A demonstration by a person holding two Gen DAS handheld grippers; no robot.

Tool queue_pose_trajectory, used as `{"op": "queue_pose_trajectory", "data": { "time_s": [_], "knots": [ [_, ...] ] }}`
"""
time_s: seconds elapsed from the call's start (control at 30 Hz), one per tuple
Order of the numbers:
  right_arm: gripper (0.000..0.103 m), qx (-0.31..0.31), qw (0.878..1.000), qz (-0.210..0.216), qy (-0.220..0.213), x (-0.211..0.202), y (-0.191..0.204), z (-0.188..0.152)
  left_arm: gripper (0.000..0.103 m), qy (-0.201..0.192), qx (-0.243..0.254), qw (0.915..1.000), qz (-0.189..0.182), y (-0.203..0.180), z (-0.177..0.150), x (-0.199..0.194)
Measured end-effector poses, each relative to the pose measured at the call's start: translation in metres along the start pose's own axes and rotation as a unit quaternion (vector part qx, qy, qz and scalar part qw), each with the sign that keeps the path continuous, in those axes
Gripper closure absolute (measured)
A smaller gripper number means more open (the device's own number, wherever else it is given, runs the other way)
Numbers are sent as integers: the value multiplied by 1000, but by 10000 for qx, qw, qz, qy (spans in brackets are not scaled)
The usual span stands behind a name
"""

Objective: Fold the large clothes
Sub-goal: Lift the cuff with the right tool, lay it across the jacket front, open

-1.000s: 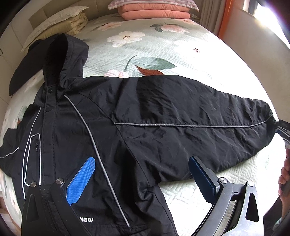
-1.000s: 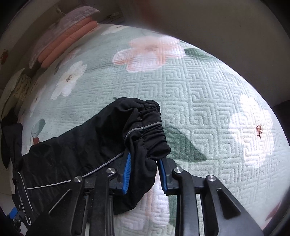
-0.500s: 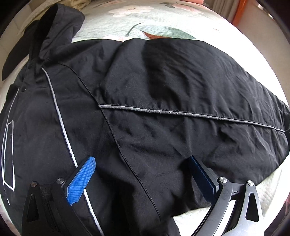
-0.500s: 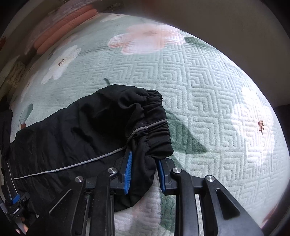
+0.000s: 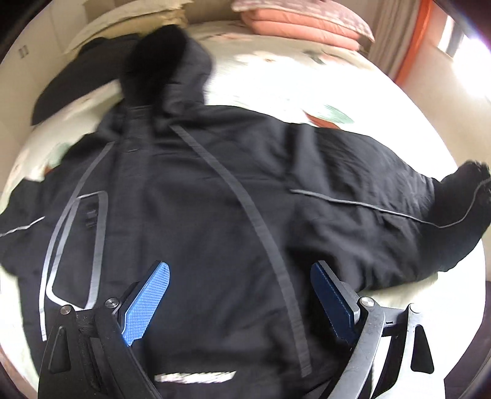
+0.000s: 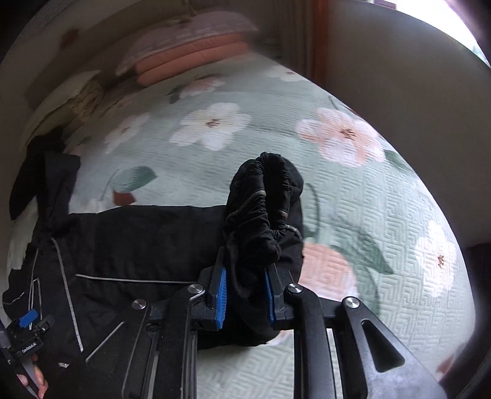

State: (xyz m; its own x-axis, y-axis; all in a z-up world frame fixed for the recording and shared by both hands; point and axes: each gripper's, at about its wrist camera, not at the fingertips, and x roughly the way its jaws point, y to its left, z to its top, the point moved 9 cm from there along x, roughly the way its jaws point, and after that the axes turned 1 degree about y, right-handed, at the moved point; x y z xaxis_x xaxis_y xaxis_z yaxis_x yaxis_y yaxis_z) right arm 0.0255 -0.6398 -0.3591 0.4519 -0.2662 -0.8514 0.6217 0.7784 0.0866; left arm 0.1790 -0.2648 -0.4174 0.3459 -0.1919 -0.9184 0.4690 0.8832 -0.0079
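Observation:
A black hooded jacket (image 5: 214, 190) with grey piping lies front-up on the bed, its hood (image 5: 162, 61) at the far end. My left gripper (image 5: 241, 267) hovers over the lower chest. Its jaws are wide and closing, and the blue pads (image 5: 147, 304) press on nothing. The jacket's sleeve (image 5: 368, 184) stretches right to a raised cuff (image 5: 463, 196). My right gripper (image 6: 245, 264) is shut on that gathered cuff (image 6: 264, 196), its jaws still closing, and holds it up off the bedspread. The left gripper (image 6: 30, 322) shows small at the lower left of the right wrist view, held by a hand (image 6: 30, 377).
The green floral bedspread (image 6: 383, 214) extends right and beyond the sleeve. Pink pillows (image 5: 300, 24) and a cream folded quilt (image 6: 86, 98) sit at the head. Another dark garment (image 5: 76, 76) lies beside the hood. An orange curtain (image 5: 414, 46) and a wall border the right side.
The left gripper has swung from over the sleeve to over the jacket's chest. The right gripper has risen and rolled, lifting the cuff off the bed and bunching the sleeve end.

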Motion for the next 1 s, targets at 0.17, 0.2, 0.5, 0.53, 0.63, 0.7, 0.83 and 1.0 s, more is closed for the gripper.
{"op": "queue_pose_trajectory", "data": {
  "time_s": [0.17,0.2,0.5,0.53,0.63,0.7,0.83,1.0],
  "knots": [
    [82,-643,9969,452,-17,-9,132,-9,9,-4,-418,9991,46,76,-9,-22],
    [83,-747,9956,567,14,-10,159,-12,9,-28,-477,9988,82,91,-10,-27],
    [83,-1548,9752,1543,353,-5,401,-66,9,-309,-848,9944,543,229,-14,-67],
    [83,-1674,9713,1640,407,-3,427,-75,9,-328,-938,9933,593,247,-16,-70],
    [83,-2034,9606,1800,585,11,500,-107,9,-309,-1184,9899,712,288,-26,-68],
    [83,-2290,9513,1881,843,29,541,-134,9,-269,-1321,9877,785,309,-34,-65],
    [83,-2702,9383,1700,1329,79,593,-189,9,-156,-1572,9834,888,348,-51,-53],
    [75,-3062,9343,1247,1332,112,606,-228,9,-28,-1735,9806,908,377,-67,-41]
  ]
}}
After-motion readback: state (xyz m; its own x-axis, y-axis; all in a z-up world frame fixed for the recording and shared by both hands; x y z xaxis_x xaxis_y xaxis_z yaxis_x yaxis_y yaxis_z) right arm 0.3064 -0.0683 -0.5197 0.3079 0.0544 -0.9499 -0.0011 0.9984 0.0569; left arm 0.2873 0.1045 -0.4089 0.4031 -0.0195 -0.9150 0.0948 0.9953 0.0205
